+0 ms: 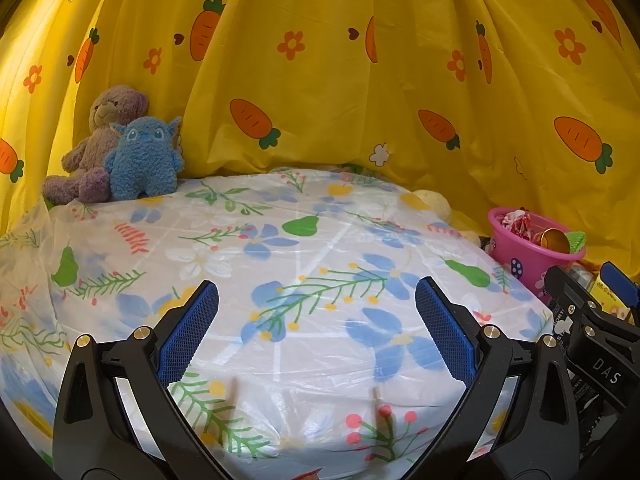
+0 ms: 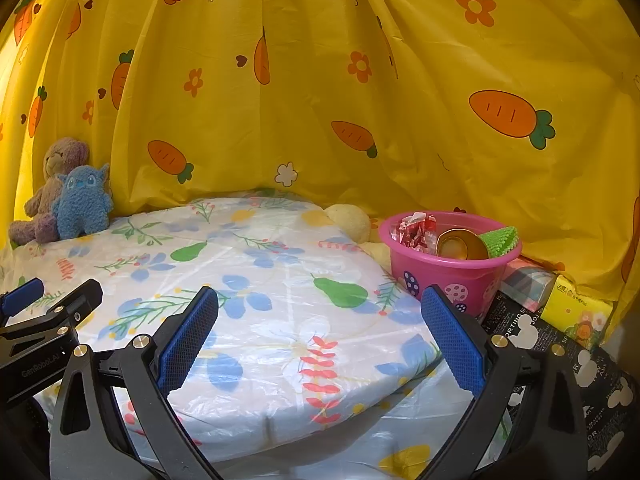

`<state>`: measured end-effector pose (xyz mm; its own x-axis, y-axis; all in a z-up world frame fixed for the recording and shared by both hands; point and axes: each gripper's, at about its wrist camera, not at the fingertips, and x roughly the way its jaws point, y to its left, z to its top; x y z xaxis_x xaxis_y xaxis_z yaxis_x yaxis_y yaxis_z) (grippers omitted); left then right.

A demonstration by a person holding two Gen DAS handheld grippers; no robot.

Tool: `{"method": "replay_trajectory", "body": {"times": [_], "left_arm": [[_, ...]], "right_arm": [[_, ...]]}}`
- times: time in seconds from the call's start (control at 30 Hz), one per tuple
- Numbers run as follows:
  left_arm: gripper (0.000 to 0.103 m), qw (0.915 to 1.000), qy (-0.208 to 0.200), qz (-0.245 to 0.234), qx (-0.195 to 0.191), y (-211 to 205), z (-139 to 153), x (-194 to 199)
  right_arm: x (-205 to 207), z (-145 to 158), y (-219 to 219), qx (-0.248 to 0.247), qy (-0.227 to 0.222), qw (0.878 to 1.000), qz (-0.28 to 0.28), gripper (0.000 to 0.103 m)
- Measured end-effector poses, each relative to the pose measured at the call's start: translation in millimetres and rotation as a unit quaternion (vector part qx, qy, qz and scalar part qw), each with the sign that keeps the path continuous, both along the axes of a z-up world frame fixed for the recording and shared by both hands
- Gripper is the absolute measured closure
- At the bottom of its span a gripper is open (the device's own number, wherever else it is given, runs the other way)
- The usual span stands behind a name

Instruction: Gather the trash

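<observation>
Right wrist: pink bucket (image 2: 448, 276) holds trash beside flowered table (image 2: 280, 320).

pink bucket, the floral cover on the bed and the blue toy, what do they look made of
Pink bucket: looks like moulded plastic, smooth and slightly glossy, with printed spotted eggs.
Floral cover: probably thin plastic sheeting, judging by its sheen, fine crinkles and translucent overhanging edge.
Blue toy: plush fabric, matte, with a curly, nubby pile.
</observation>
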<state>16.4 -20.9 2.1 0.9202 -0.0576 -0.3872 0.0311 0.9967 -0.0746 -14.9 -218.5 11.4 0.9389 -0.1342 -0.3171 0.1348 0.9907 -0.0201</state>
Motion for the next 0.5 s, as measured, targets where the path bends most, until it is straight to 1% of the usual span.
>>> {"method": "replay_trajectory", "body": {"times": [0.5], "left_arm": [[0.006,1.0000,0.002,-0.002,0.001,-3.3,-0.4,1.8]], "right_arm": [[1.1,-0.5,0.9,0.000,0.002,1.000,0.001,0.006]]}}
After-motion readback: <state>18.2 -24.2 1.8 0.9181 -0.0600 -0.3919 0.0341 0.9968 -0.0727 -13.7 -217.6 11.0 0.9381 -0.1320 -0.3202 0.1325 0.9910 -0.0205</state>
